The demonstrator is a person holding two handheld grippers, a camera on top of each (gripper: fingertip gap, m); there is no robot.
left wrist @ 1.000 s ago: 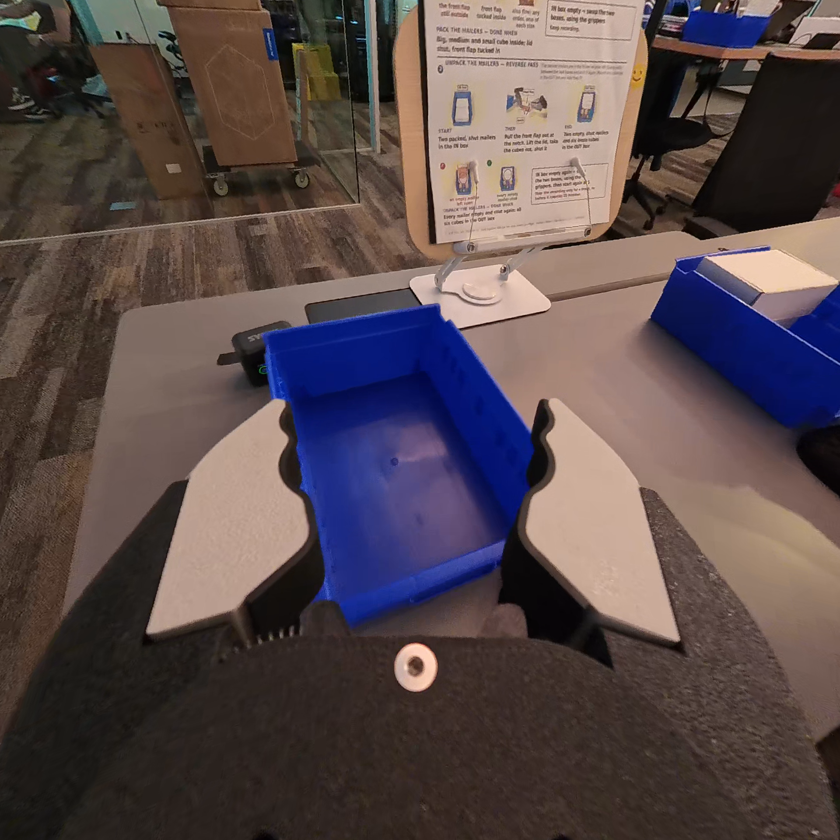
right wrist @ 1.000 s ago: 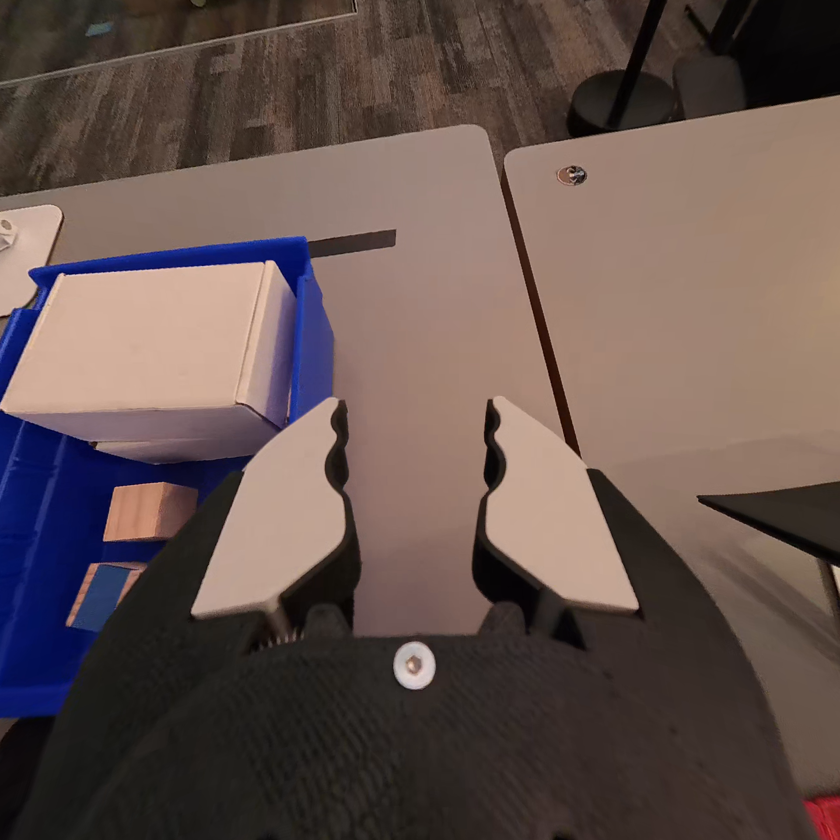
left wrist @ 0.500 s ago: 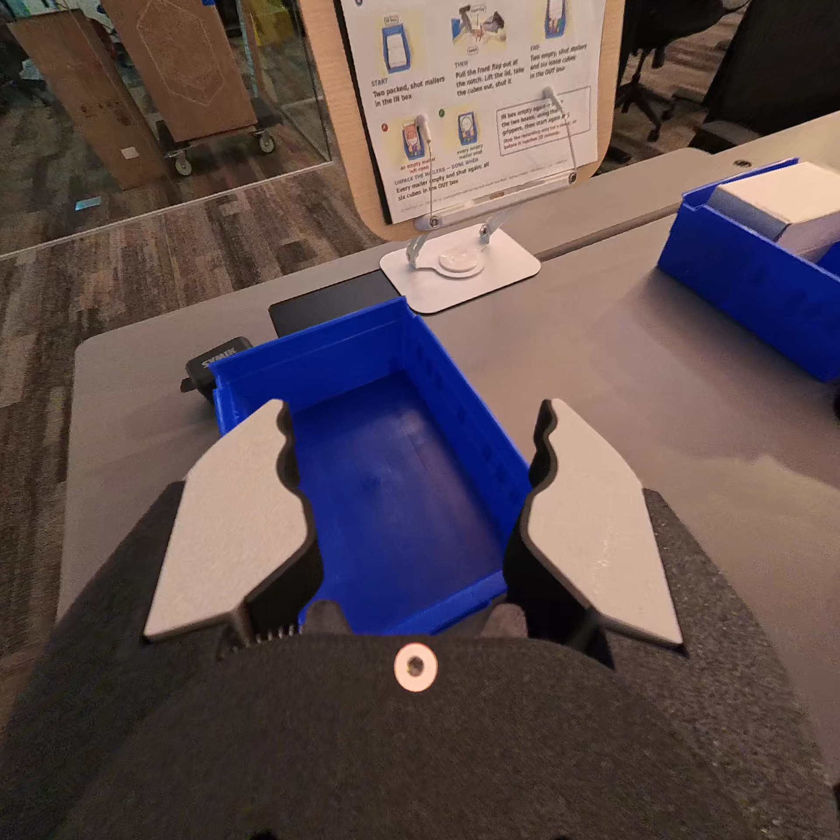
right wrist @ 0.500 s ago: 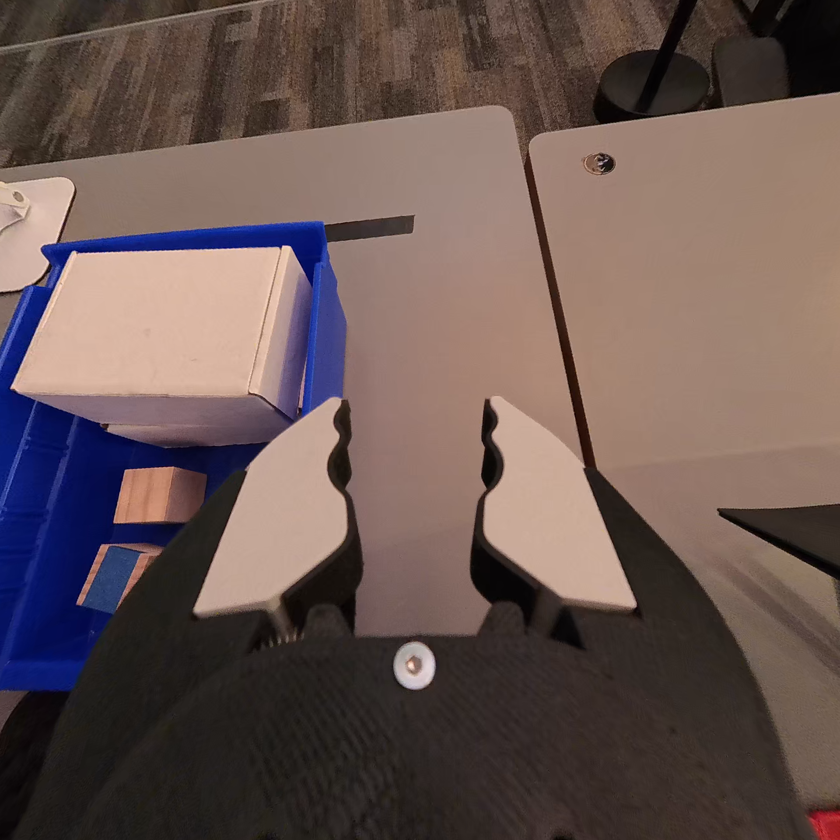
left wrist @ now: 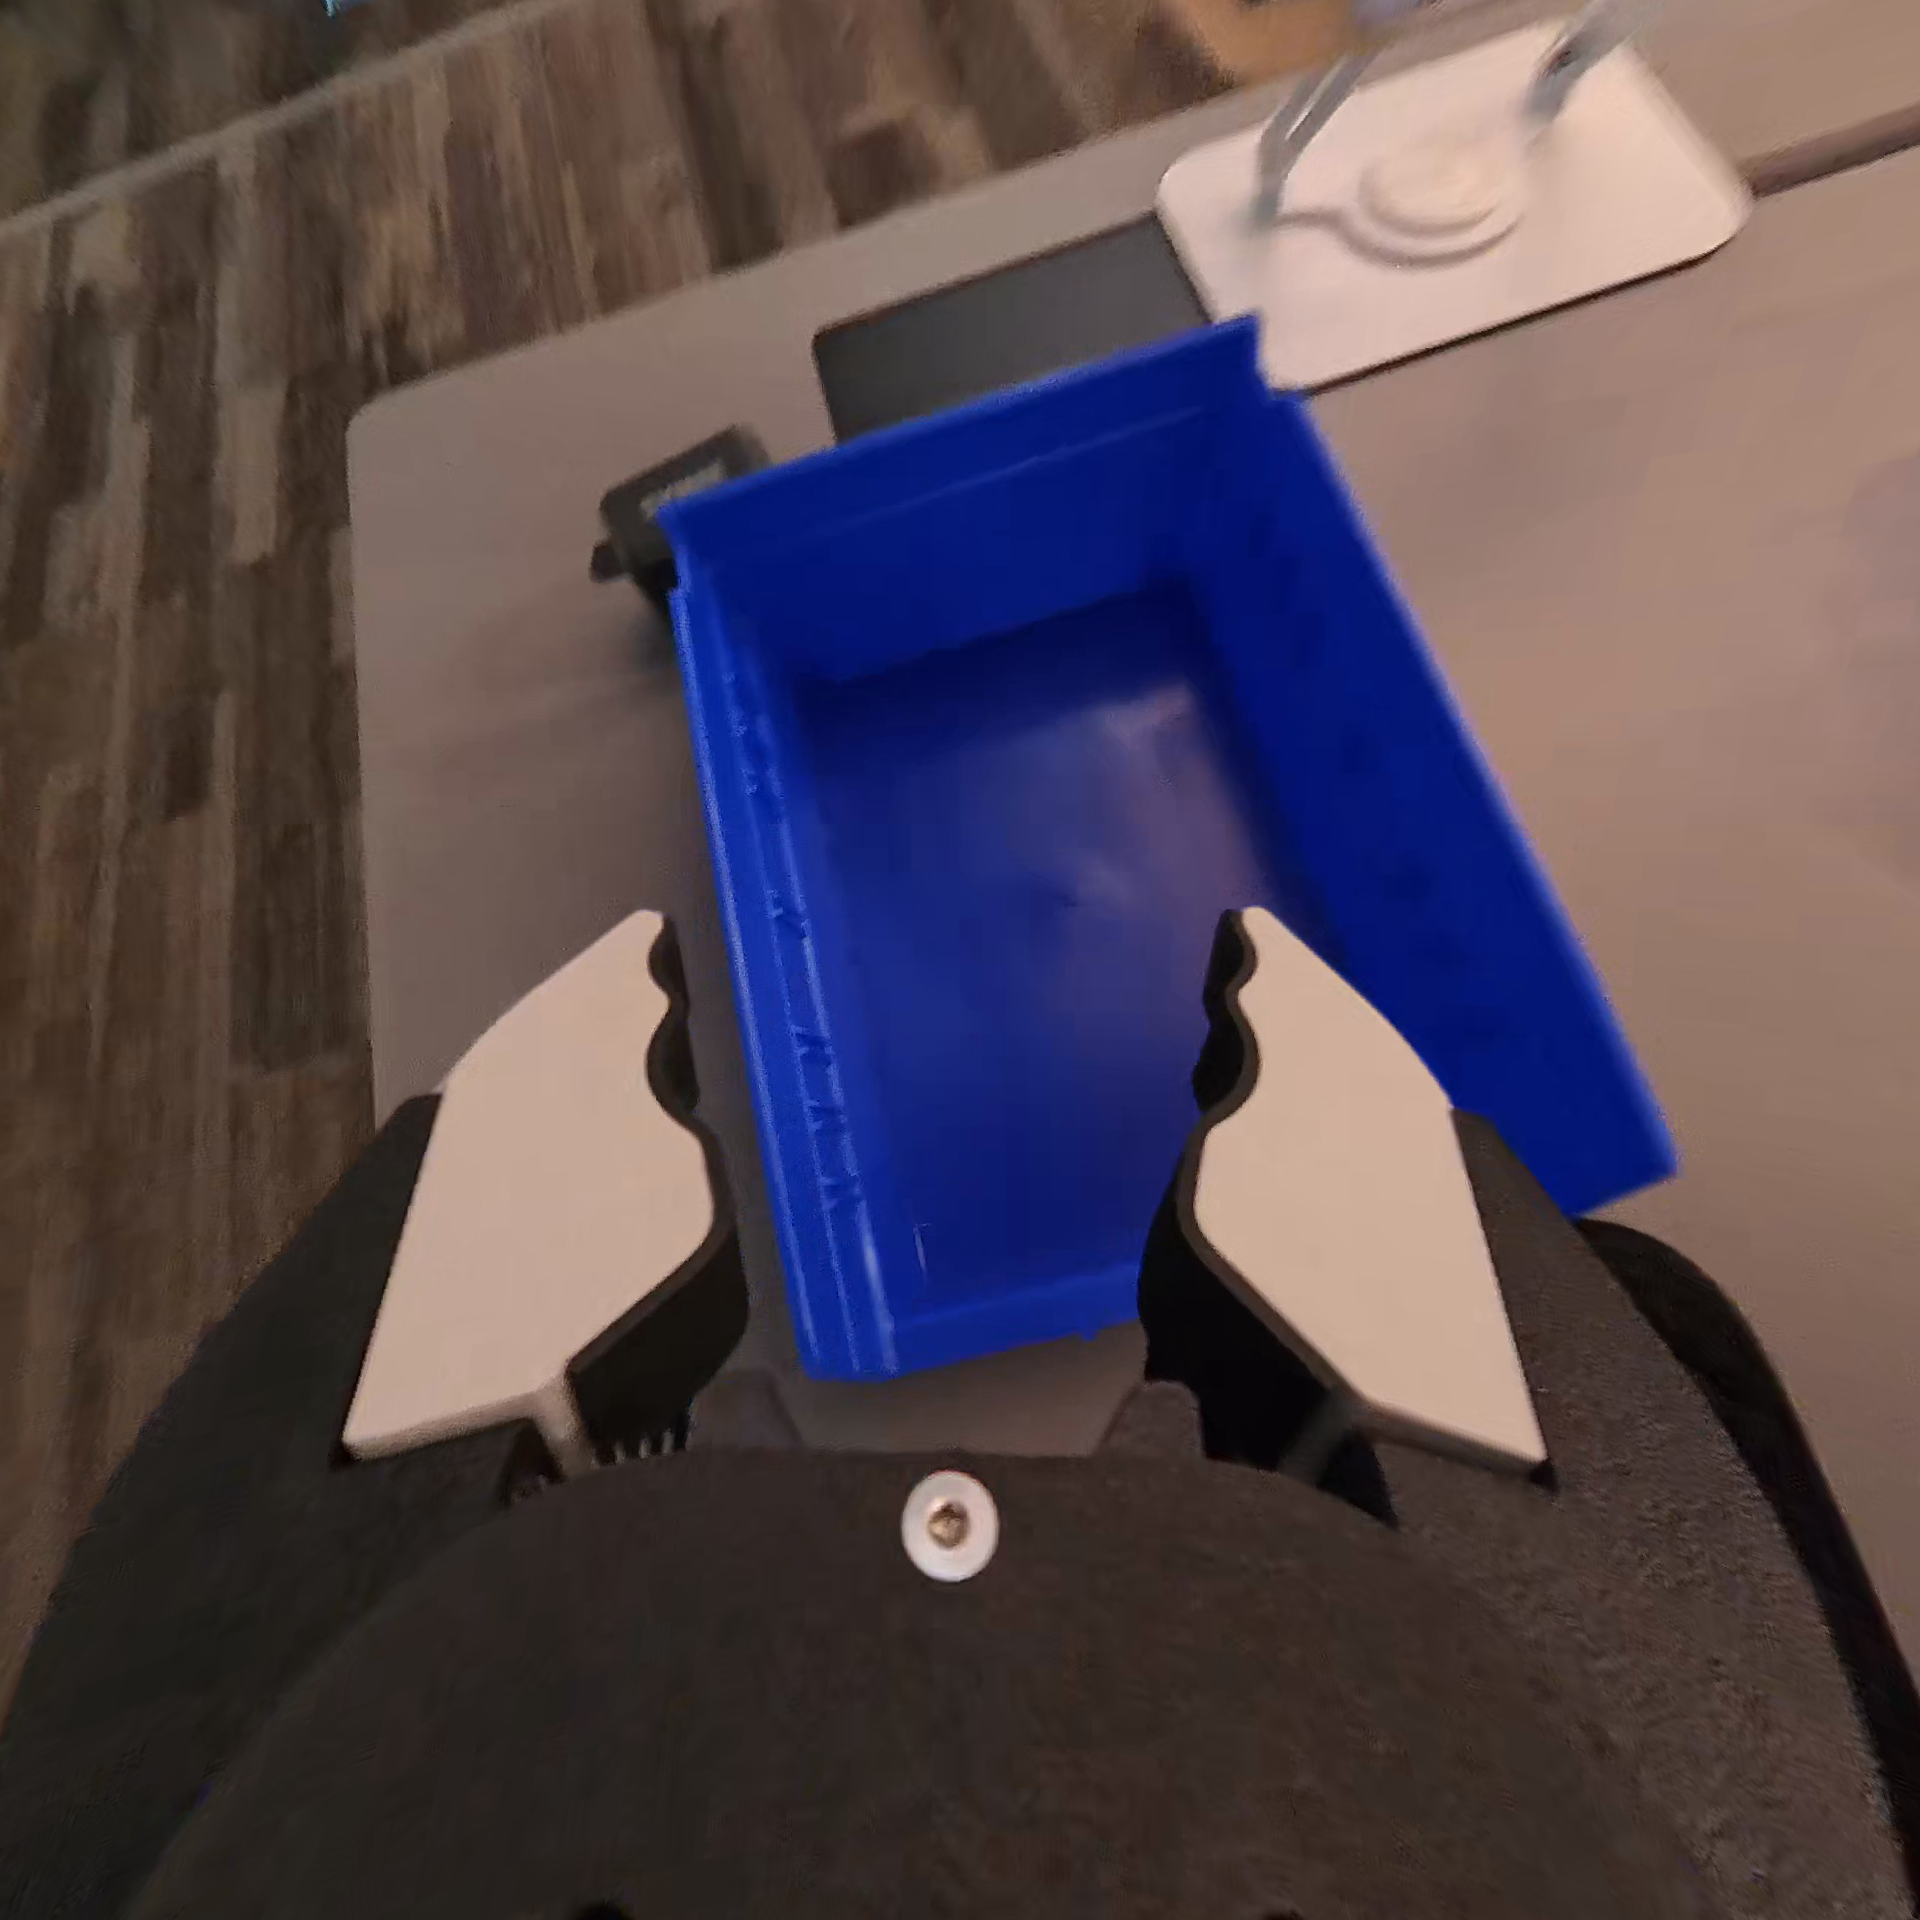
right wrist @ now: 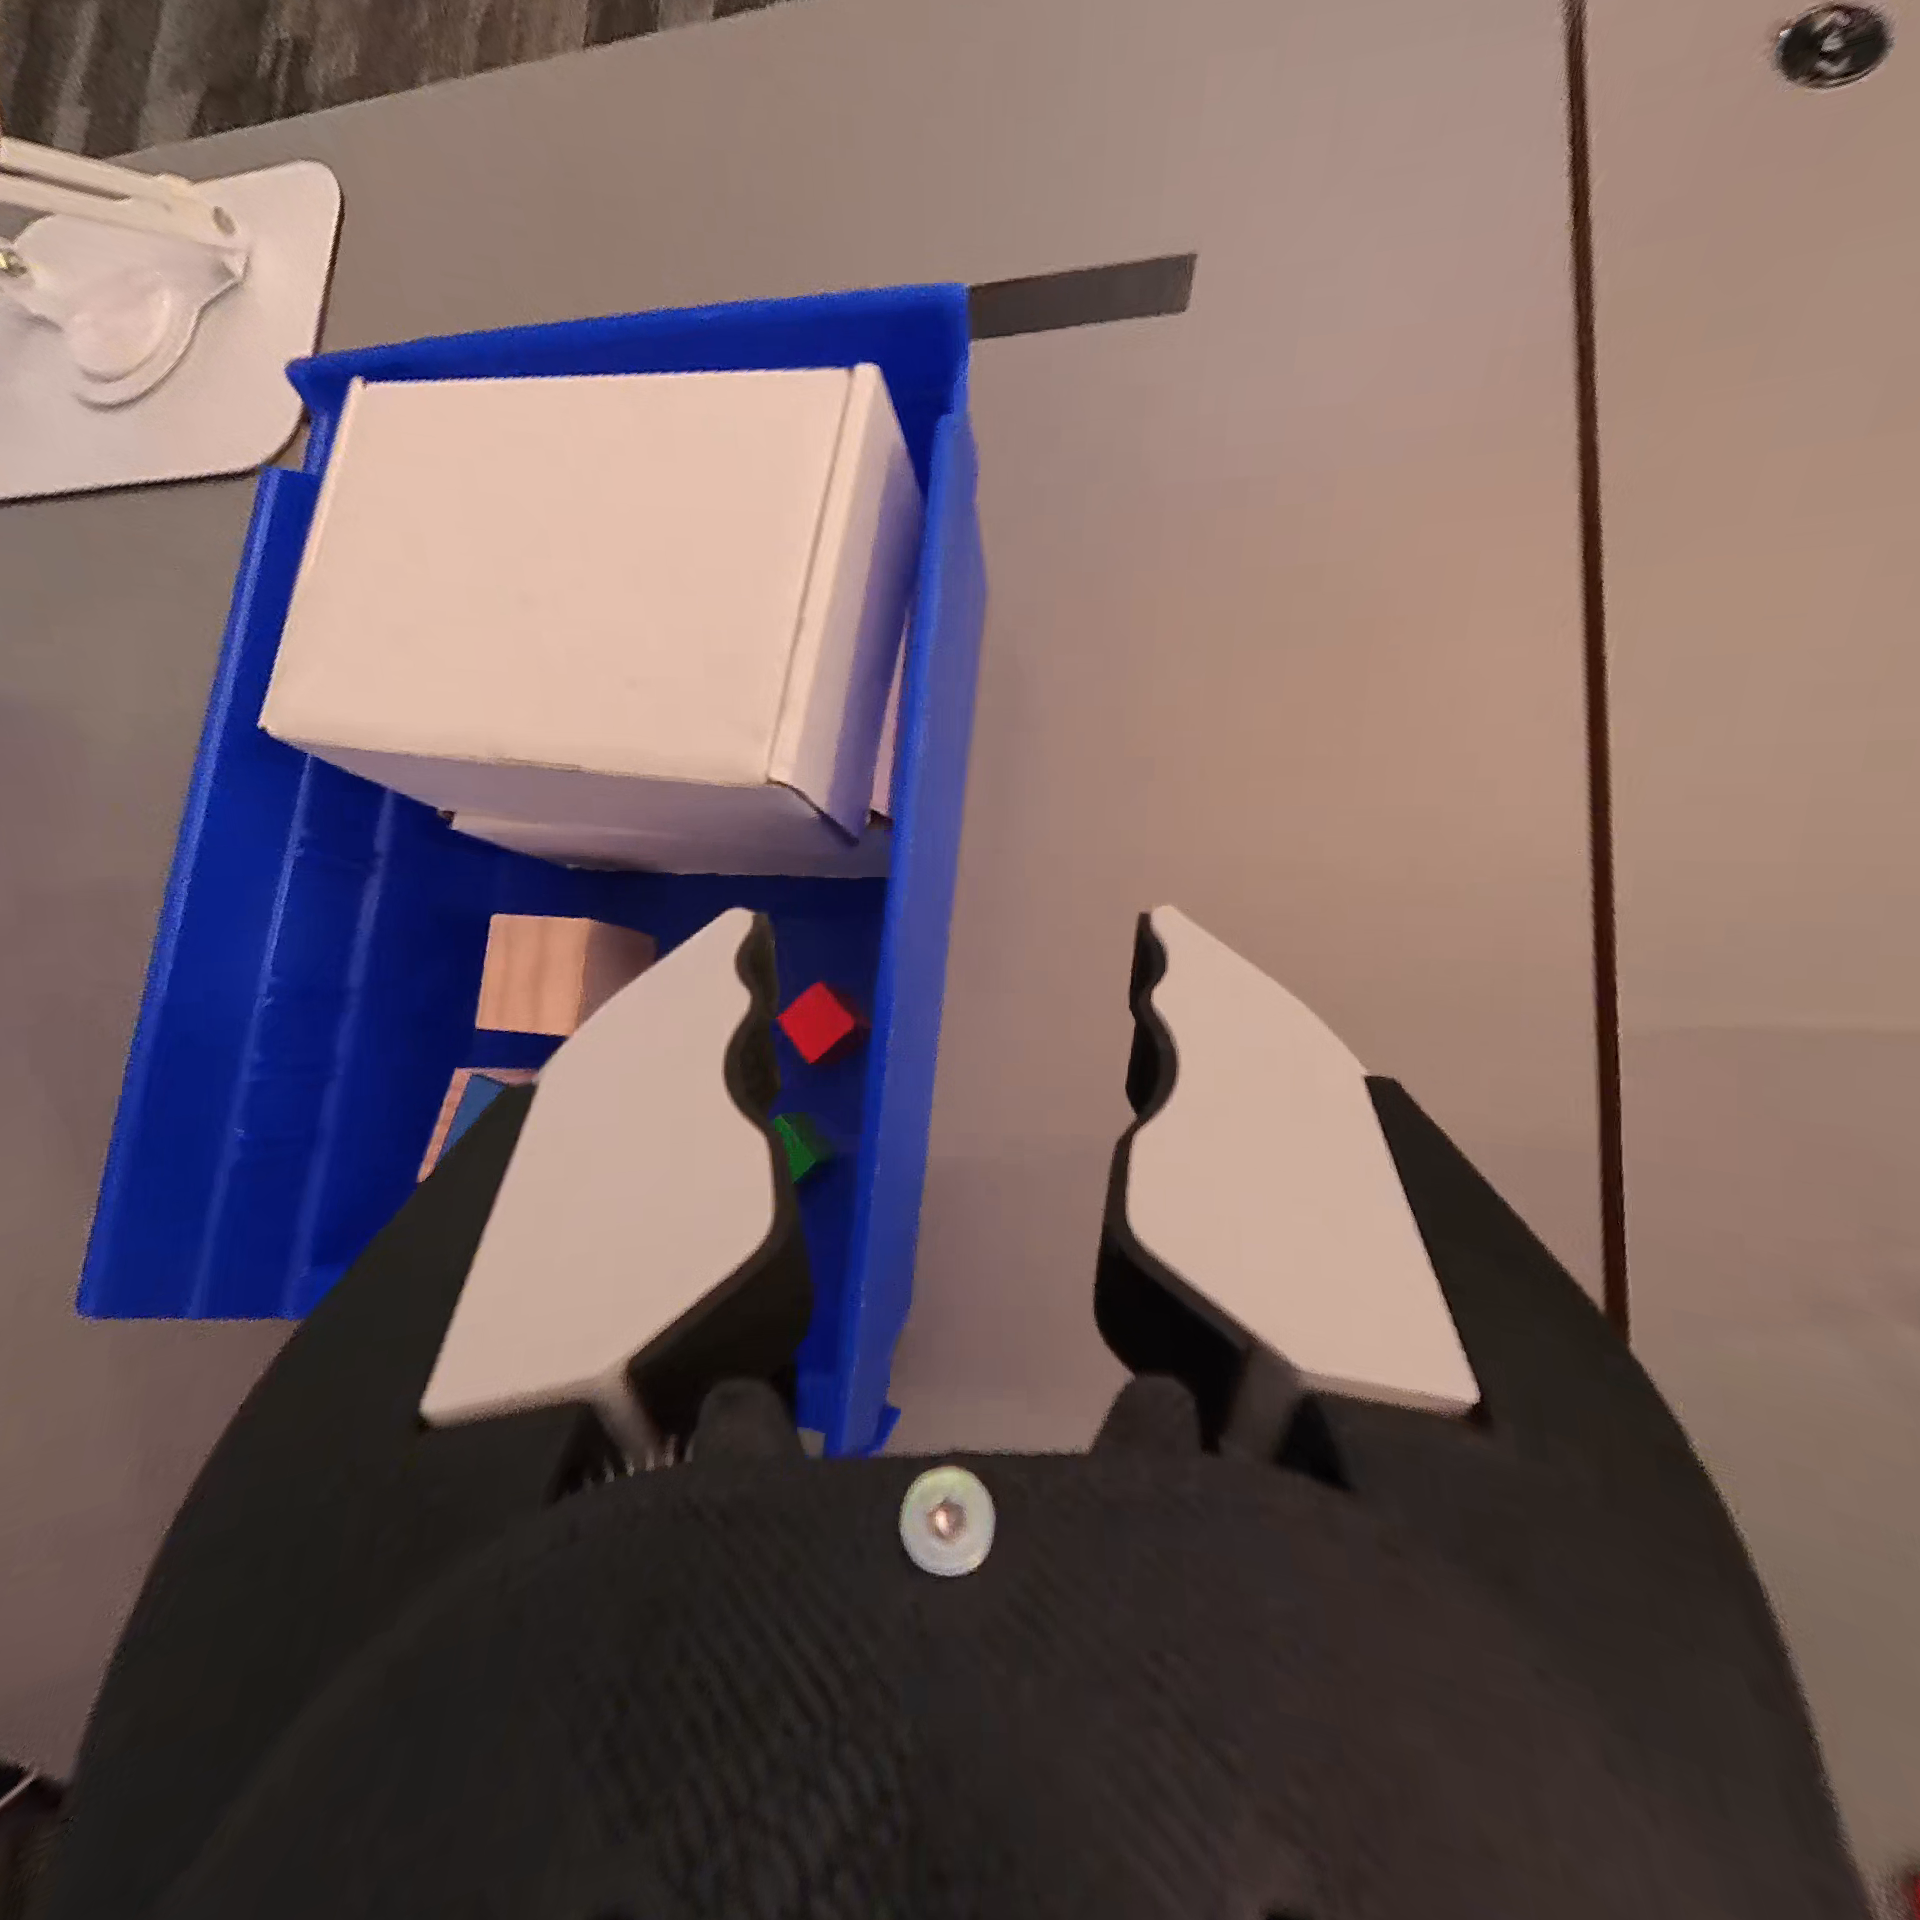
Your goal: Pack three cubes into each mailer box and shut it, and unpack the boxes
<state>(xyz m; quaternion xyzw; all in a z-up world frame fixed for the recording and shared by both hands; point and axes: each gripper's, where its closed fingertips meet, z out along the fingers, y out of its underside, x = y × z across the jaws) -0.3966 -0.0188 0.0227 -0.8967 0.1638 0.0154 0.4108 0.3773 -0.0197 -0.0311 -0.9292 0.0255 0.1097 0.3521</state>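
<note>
Left of right claw (right wrist: 945, 935): mailer box (right wrist: 582, 582).

lower white box (right wrist: 665, 847) mostly hidden under the upper mailer box (right wrist: 582, 582), blue-faced cube (right wrist: 468, 1117) half behind a finger, stand base (left wrist: 1455, 197) blurred

Dim, warm indoor light tints the smooth grey tabletop (right wrist: 1299, 644) pinkish-brown. Ahead of the left claw, the empty blue plastic bin (left wrist: 1351, 665) smears with motion blur, a faint sheen on its floor. The white stand base (left wrist: 1455, 197) beyond is blurred. Wide-angle bending curves the table seam (right wrist: 1590, 623) right of the other claw.
</note>
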